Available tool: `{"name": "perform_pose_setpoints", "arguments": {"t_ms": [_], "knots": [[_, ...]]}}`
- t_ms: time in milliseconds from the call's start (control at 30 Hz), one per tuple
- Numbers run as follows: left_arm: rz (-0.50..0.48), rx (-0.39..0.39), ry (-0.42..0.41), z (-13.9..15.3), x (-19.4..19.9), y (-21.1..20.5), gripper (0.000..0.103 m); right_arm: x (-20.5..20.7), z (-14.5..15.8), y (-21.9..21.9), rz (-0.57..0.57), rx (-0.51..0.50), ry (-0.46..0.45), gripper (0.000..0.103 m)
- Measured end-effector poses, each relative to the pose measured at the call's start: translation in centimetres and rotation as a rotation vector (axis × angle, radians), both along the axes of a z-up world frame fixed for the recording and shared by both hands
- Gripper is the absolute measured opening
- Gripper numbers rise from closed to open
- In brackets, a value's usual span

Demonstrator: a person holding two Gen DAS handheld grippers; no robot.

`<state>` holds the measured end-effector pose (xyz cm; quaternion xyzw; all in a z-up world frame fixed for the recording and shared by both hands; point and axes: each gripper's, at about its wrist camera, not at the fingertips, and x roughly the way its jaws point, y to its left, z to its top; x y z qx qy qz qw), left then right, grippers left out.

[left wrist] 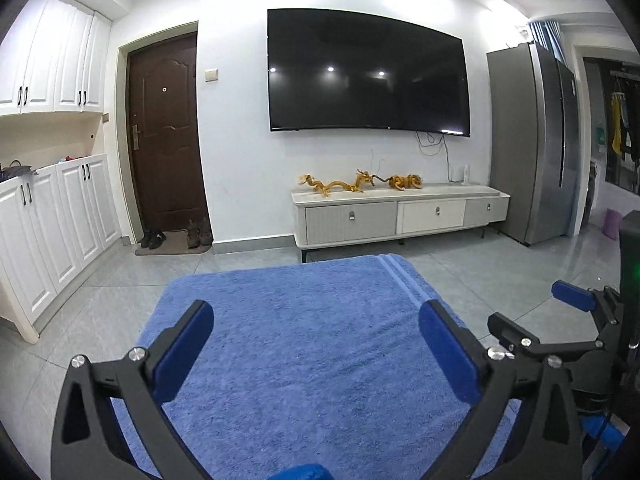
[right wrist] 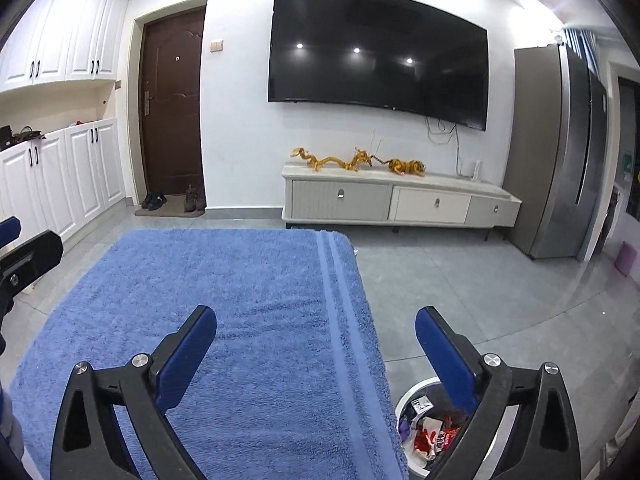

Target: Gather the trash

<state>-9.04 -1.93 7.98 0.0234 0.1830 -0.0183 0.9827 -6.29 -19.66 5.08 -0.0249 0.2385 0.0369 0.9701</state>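
Both tongs, left (left wrist: 316, 332) and right (right wrist: 316, 338), gape apart and empty above a bare blue towel-covered surface (right wrist: 240, 300). Collected trash (right wrist: 430, 438) lies in the white bin (right wrist: 404, 400) on the floor below the right tongs, nearer that hand

1. One blue towel (right wrist: 224, 320) over the table.
2. One white trash bin (right wrist: 416, 396) holding wrappers, too jumbled to count.
3. Two golden dragon figures (left wrist: 332, 186) and one tiger figure (left wrist: 406, 181) on one TV cabinet (left wrist: 400, 216), three drawers.
4. One television (left wrist: 368, 74).
5. Two pairs of shoes (left wrist: 176, 236) at one door (left wrist: 166, 128).
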Motion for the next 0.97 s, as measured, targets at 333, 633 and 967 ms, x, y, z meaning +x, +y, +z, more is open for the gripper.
{"name": "perform_pose_setpoints", "arguments": {"t_ms": [333, 633, 967], "knots": [[0.054, 0.013, -0.052, 0.1, -2.5, 1.1, 0.103, -2.1, 1.1, 0.7, -0.039, -0.028, -0.065, 0.103], [0.114, 0.041, -0.042, -0.5, -3.2, 2.3, 0.103, -3.7, 1.3, 0.3, -0.093, -0.046, -0.106, 0.103], [0.149, 0.054, -0.038, -0.9, -4.0, 3.3, 0.103, -4.6, 1.6, 0.0, -0.124, -0.038, -0.135, 0.103]]}}
